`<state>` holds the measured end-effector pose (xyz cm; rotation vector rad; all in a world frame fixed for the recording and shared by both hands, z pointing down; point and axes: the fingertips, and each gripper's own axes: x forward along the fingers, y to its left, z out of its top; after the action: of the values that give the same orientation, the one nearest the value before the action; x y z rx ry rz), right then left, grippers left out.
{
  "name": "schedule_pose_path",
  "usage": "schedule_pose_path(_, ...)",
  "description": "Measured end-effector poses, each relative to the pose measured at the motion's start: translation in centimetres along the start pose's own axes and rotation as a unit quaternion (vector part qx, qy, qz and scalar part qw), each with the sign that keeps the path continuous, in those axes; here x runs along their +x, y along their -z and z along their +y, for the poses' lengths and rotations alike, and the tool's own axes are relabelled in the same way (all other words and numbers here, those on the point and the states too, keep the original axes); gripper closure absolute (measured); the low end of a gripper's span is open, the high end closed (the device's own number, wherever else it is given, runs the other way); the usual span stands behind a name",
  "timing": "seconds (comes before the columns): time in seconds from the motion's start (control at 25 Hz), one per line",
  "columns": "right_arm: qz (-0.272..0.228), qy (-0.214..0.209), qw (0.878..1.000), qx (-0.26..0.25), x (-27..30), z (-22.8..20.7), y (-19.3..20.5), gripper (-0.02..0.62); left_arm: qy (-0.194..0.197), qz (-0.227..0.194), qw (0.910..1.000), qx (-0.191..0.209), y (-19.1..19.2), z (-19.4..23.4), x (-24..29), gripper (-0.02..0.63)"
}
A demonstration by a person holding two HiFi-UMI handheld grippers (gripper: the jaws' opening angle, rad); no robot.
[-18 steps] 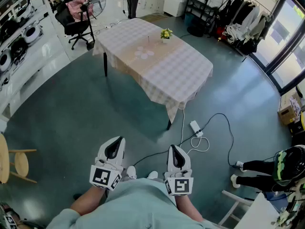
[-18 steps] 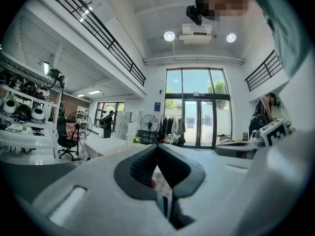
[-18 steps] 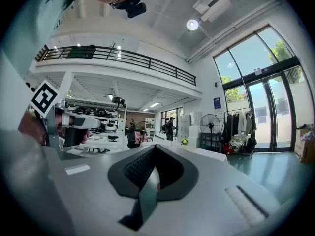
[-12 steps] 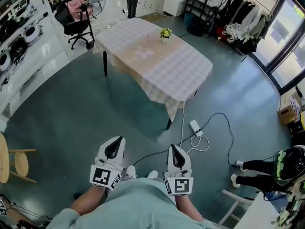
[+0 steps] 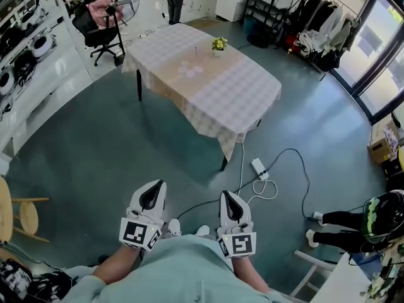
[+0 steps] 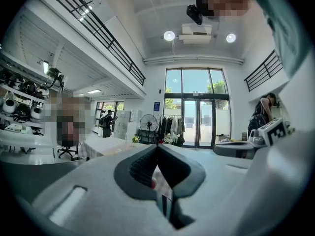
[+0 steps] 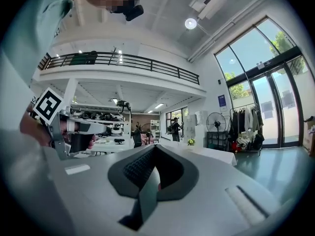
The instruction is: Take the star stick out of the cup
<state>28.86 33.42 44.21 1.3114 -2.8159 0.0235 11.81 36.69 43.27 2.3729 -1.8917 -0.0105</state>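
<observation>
A table with a checked cloth stands far ahead across the floor. On it sit a small cup with a yellow-green top and a thin upright stick; at this distance I make out no star. My left gripper and right gripper are held close to my chest, side by side, pointing toward the table. Both are shut with nothing between the jaws. The left gripper view shows its tips meeting with the cup far beyond. The right gripper likewise, cup distant.
A power strip with looped cables lies on the floor near the table's closest corner. An office chair stands at the back left, a wooden stool at the left edge, a clothes rack at the back right. A person is at the lower right.
Both grippers stay almost still near my chest, the right one shifting slightly left. Something dark has come into view at the lower left corner.
</observation>
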Motion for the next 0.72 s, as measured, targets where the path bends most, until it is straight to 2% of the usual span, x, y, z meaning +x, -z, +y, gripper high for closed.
schedule_pose_path(0.32,-0.005,0.006,1.0,-0.014,-0.03,0.11,-0.28,0.595,0.0,0.003,1.0,-0.006,0.12,0.05,0.01,0.601)
schedule_pose_path(0.48,-0.008,0.005,1.0,-0.011,-0.08,0.1,-0.45,0.569,0.004,0.006,1.0,0.0,0.15,-0.17,-0.08,0.601)
schedule_pose_path(0.6,-0.011,0.002,1.0,-0.011,-0.09,0.33,-0.63,0.518,0.004,0.007,1.0,-0.002,0.19,-0.35,-0.24,0.601)
schedule_pose_path(0.72,-0.014,-0.001,1.0,-0.01,-0.06,0.47,-0.79,0.494,0.004,0.008,1.0,-0.003,0.1,-0.42,-0.38,0.601)
